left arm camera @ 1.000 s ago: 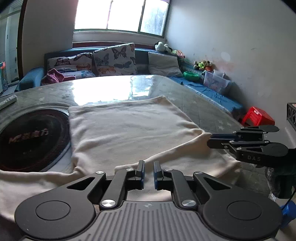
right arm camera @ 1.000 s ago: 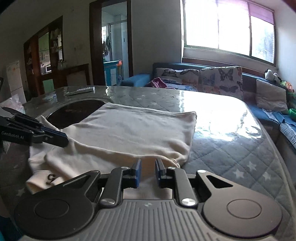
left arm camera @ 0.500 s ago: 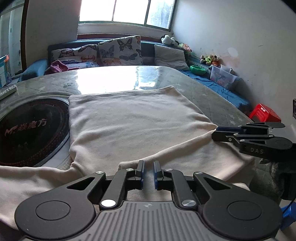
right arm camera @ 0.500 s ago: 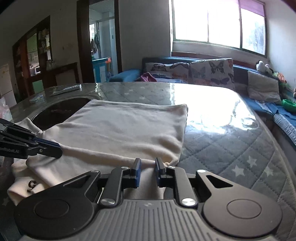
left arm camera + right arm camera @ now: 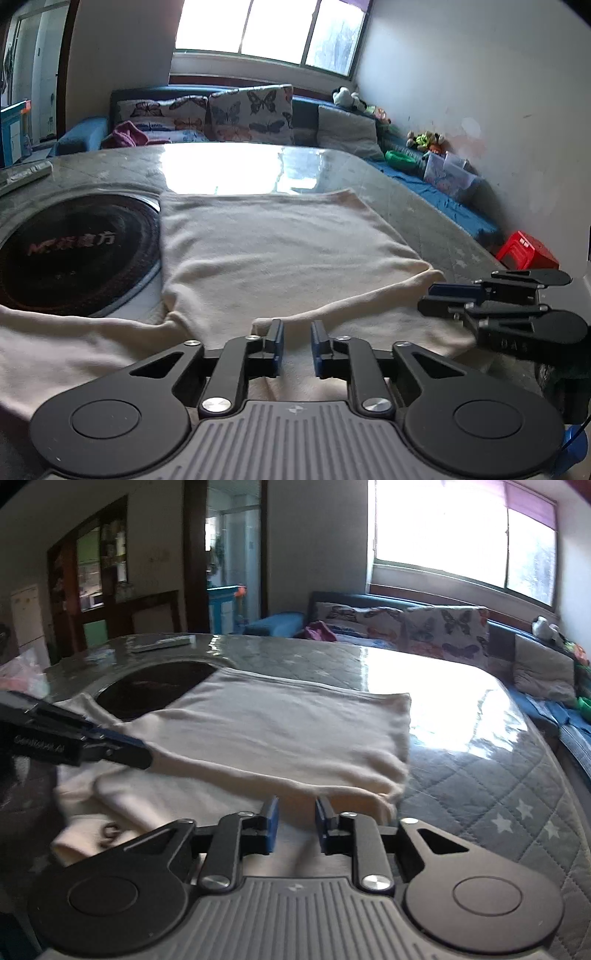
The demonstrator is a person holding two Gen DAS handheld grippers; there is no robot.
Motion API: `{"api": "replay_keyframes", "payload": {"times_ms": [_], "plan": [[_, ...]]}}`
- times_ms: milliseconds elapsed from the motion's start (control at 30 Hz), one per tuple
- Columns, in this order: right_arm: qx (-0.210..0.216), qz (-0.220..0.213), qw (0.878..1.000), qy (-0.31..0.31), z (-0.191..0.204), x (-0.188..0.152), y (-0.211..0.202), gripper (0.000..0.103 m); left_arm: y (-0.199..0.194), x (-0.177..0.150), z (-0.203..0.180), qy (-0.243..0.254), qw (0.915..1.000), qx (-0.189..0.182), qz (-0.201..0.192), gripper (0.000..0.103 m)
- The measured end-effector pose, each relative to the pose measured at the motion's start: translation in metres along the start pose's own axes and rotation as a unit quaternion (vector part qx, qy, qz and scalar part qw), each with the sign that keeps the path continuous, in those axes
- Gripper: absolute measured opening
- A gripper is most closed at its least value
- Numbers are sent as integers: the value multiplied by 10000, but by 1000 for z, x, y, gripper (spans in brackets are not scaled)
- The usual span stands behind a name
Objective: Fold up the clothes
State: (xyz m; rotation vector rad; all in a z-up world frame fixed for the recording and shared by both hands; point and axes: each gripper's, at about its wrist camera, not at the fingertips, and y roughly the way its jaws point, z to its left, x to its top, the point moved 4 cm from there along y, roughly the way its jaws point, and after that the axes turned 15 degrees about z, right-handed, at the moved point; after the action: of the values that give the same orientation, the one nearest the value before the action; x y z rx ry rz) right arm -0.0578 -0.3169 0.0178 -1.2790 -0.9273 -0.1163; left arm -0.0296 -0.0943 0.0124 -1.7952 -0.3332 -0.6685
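both tools, left tool point(image 5: 297, 341) and right tool point(image 5: 295, 818), sit slightly parted, gripping nothing, over the cream garment point(image 5: 280, 251).

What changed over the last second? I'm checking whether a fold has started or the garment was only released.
Both grippers, left and right, opened their jaws a little wider over the near edge of the cream garment; neither visibly holds cloth. The right-wrist view swung somewhat leftward. The garment stayed spread flat on the quilted table, beside the round black cooktop, with no new fold.

Soft matt cream cloth point(image 5: 280, 251), glossy tabletop point(image 5: 236, 162)
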Motion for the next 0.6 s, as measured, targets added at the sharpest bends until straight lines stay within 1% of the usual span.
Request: {"api": "replay_keyframes", "payload": {"times_ms": [100,167,233,267,333,367,400,433,533,567,600], "plan": [[150,5,9996,-238,17,-2,-4,29,-7,-8,2,14,10000,52,14,24],[257,46,9989,-389,28,-2,-3,32,-9,-14,2,27,9999,87,58,24],[324,98,9979,-553,39,-3,0,33,-12,-19,5,-9,9999,135,70,30],[302,115,9975,-633,43,-3,1,33,-13,-22,6,-30,9998,161,74,36],[263,136,9967,-760,52,-2,1,33,-16,-27,10,-74,9997,211,81,38],[290,126,9964,-788,54,0,0,33,-19,-28,13,-133,9996,255,55,42],[322,115,9961,-812,56,2,-1,37,-23,-29,18,-207,9993,307,18,49],[356,104,9956,-857,59,5,-1,43,-27,-30,22,-282,9990,358,-19,52],[448,75,9937,-1023,70,12,0,49,-38,-33,36,-504,9973,513,-129,58],[478,72,9929,-1088,75,14,1,50,-42,-34,40,-578,9966,564,-166,62],[508,73,9921,-1142,79,16,4,54,-45,-36,45,-656,9957,625,-204,64]]}}
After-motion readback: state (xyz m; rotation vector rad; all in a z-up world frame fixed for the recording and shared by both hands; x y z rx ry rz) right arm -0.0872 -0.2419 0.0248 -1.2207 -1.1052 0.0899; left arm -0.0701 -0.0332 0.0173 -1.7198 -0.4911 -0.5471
